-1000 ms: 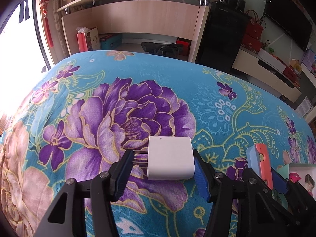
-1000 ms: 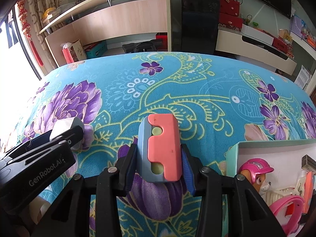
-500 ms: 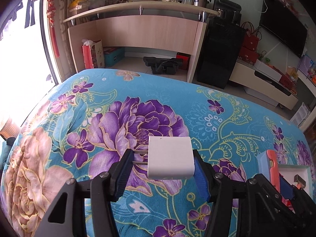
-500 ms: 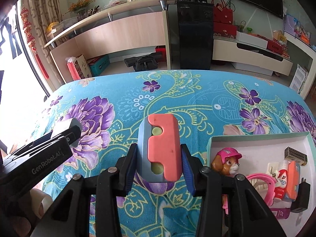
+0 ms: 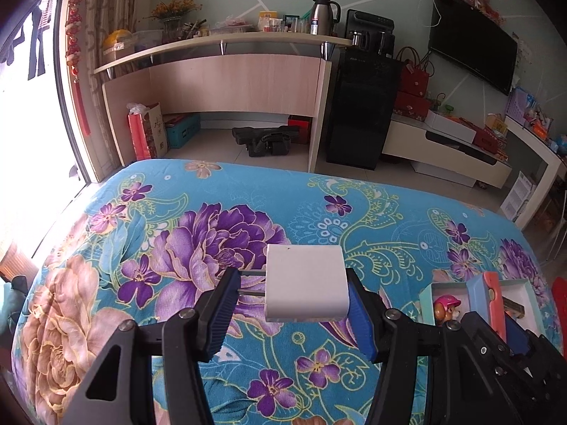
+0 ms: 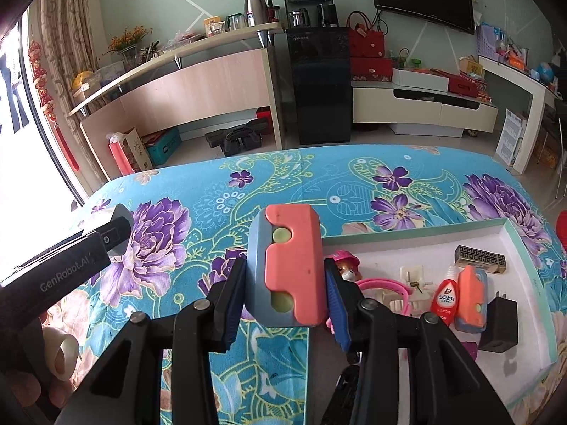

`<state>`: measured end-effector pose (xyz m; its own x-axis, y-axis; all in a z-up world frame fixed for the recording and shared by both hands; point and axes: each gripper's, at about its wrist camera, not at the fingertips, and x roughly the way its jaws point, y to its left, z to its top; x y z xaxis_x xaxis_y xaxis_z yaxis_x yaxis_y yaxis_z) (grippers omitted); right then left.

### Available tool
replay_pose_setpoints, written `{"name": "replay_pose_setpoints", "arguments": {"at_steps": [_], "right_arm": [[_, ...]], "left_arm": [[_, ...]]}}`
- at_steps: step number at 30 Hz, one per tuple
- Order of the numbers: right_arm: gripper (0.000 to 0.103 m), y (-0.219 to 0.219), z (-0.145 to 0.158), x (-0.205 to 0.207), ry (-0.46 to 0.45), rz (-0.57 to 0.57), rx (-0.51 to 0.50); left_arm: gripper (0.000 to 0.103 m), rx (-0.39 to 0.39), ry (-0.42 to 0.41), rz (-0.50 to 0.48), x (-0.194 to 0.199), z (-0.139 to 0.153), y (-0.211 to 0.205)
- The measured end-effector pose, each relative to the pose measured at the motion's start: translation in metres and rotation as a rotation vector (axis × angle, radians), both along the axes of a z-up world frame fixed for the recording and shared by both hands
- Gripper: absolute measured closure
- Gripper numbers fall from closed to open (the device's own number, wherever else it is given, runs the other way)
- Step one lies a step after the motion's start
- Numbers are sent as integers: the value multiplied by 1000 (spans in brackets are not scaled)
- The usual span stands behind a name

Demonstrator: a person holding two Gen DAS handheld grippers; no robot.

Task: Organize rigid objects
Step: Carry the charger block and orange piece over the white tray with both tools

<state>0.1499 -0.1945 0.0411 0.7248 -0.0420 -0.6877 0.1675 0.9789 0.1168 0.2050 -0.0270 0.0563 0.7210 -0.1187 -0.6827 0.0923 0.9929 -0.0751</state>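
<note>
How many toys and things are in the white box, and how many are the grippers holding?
In the white box:
puppy toy: 1
pink ring: 1
white hook: 1
patterned little box: 1
red bottle: 1
small orange-and-blue block: 1
black plug: 1
Held:
white charger, left gripper: 1
big orange-and-blue block, right gripper: 1
Total: 9

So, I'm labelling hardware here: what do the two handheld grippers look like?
Both the left gripper and right gripper have black angular frames with round silver bolts, and jaws lined with ribbed blue pads. Seen from the right wrist, the left one's black body bears white "GenRobot.AI" lettering.
</note>
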Motion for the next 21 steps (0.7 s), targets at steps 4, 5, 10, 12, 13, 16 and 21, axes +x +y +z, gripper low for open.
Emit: {"name": "replay_pose_setpoints", "arguments": {"at_steps": [4, 5, 10, 12, 13, 16, 21], "right_arm": [[60, -14, 6, -14, -9, -37, -10], [60, -18, 6, -17, -6, -44, -7], [59, -34, 3, -27, 17, -85, -17], [59, -43, 1, -31, 24, -102, -7], [59, -47, 1, -33, 25, -110, -1], [59, -60, 1, -39, 26, -142, -10], [59, -82, -2, -45, 43, -187, -15]], "left_arm": [[42, -3, -14, -49, -13, 7, -16], [42, -6, -17, -62, -16, 8, -20], [42, 22, -37, -133, -32, 14, -49], [42, 27, -44, -162, -38, 16, -60], [42, 26, -46, -178, -40, 18, -65], [42, 28, -50, -216, -47, 19, -79], [42, 42, -37, -277, -54, 15, -104]]}}
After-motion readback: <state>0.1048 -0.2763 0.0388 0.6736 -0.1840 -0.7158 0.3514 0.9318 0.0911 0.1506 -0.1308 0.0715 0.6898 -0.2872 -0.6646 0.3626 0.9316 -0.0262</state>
